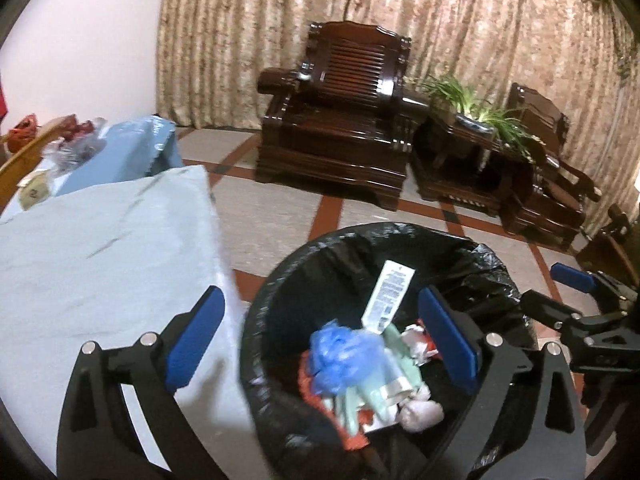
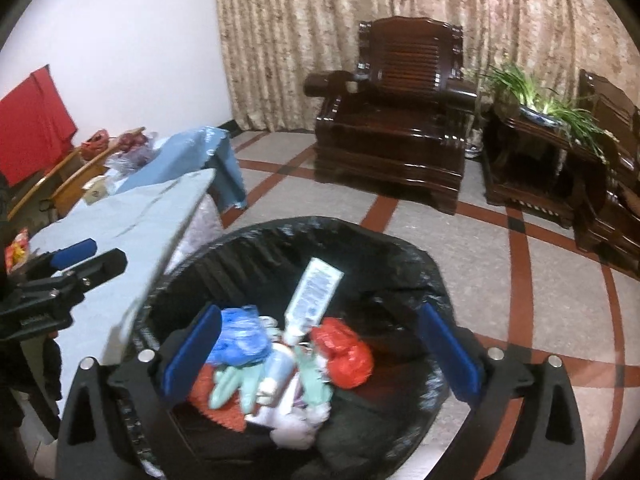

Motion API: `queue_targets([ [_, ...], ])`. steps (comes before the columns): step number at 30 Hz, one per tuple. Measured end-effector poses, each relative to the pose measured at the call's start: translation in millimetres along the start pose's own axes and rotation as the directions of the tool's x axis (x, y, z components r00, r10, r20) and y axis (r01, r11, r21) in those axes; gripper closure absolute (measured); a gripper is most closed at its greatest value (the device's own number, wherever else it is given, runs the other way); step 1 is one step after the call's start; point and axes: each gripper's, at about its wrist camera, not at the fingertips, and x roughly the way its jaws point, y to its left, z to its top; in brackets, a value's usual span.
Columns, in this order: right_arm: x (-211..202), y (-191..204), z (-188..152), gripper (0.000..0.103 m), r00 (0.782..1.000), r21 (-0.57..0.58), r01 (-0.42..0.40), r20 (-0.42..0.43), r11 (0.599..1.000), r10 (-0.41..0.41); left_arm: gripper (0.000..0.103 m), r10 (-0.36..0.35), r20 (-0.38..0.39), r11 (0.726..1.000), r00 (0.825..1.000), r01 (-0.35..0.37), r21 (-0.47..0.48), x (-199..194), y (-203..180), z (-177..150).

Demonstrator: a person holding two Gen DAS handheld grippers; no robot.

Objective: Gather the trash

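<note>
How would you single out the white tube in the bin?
Find the black-lined bin on the floor beside the blue-covered table. Its trash pile holds a blue bag and a red bag. The tube leans up between them: white, flat, with blue print.

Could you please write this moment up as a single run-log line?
left tool: open, empty | right tool: open, empty | both over black-lined bin | bin holds white tube, blue bag, red bag
</note>
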Motion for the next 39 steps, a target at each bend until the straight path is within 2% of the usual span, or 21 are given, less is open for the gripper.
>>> queue_targets([
  [7, -30.4, 34.5, 0.7, 0.006, 0.998, -0.049, -0.060, 0.034, 0.997, 0.062, 0.007, 0.108, 0.017, 0.994, 0.994, -0.108, -0.029, -47.2, 18.4, -11.4],
  [16, -58.6, 69.3, 5.7, 0.006, 0.993, -0.094, -0.086, 0.071, 0.992, 0.093, 0.007, 0.176, 0.047, 0.981, 0.983, -0.171, -0.093, -98.8, 37.0, -26.0],
  [27, -85.6, 88.7, -0.1, 0.006, 0.988, -0.119, -0.089, 0.111, 0.989, 0.103, 0.007, 0.199, 0.126, 0.976, 0.972, -0.186, -0.111, -149.4, 36.5, -35.9],
  [39, -105.2, 102.9, -4.6, 0.006, 0.983, -0.169, -0.086, 0.147, 0.982, 0.112, 0.007, 0.221, 0.174, 0.973, 0.960, -0.207, -0.098, -172.8, 31.4, -40.5],
])
